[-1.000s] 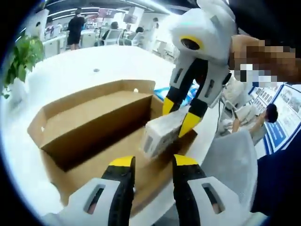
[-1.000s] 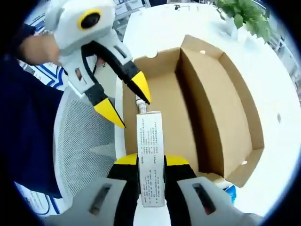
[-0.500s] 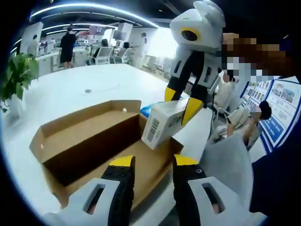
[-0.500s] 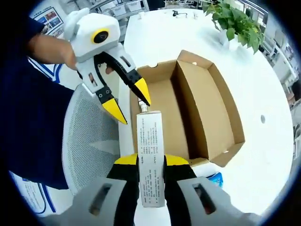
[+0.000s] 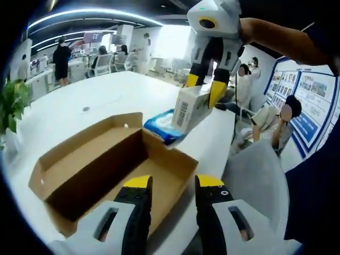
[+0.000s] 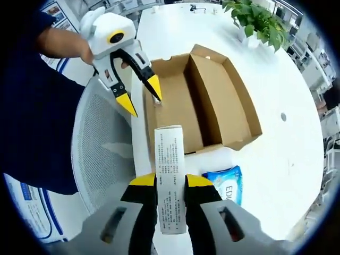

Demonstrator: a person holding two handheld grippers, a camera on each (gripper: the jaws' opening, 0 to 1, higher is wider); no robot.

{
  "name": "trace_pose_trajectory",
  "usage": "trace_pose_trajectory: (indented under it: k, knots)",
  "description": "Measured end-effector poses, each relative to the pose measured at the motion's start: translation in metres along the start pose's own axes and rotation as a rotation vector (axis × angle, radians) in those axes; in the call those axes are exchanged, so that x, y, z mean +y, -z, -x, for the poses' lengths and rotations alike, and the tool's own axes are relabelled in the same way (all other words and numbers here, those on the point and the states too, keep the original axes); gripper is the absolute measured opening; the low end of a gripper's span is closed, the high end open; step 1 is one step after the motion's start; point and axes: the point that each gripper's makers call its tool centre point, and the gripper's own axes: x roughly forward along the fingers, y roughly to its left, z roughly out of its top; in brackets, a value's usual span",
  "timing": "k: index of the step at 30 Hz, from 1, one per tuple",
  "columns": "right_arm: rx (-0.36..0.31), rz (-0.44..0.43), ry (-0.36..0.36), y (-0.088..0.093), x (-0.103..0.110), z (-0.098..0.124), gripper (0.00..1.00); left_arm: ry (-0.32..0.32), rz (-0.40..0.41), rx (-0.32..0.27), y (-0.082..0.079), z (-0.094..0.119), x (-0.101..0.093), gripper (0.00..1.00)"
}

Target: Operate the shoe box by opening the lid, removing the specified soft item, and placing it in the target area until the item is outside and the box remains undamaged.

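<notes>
In the left gripper view, the left tongs [image 5: 170, 183] rise from the bottom with their yellow-tipped jaws parted and nothing between them. Beyond them an open cardboard shoe box [image 5: 111, 164] sits on the white tabletop [image 5: 95, 95], close to its near edge. A blue-and-white soft pack [image 5: 166, 126] lies on the tabletop just behind the box's far corner. Above it the right tongs [image 5: 204, 87] hold a small white carton [image 5: 190, 108] in the air, clear of the box.

In the right gripper view, the right tongs [image 6: 170, 181] are closed on the white carton [image 6: 169, 183], which runs lengthwise between the jaws. The shoe box [image 6: 210, 103] lies below with nothing visible inside it, the soft pack [image 6: 226, 183] beside its near end, both by the tabletop [image 6: 287, 154] edge. The left tongs [image 6: 139, 94] hang open over the box's edge. A grey mesh chair [image 6: 103, 149] stands beside the tabletop.
</notes>
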Motion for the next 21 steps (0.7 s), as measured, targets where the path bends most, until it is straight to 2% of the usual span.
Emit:
trace_pose_trajectory:
  k: [5, 9, 15, 21]
  knots:
    - [-0.002, -0.01, 0.007, 0.02, -0.008, 0.009, 0.16, 0.02, -0.049, 0.016, -0.007, -0.013, -0.011, 0.3]
    - [0.003, -0.023, 0.01, 0.045, -0.019, 0.013, 0.16, 0.036, -0.046, 0.027, -0.012, -0.026, -0.019, 0.3]
    - [0.034, -0.028, 0.016, 0.086, -0.035, 0.023, 0.16, 0.063, -0.084, 0.036, -0.028, -0.048, -0.039, 0.29]
    - [0.052, -0.02, 0.022, 0.115, -0.052, 0.031, 0.16, 0.086, -0.106, 0.051, -0.039, -0.071, -0.054, 0.29]
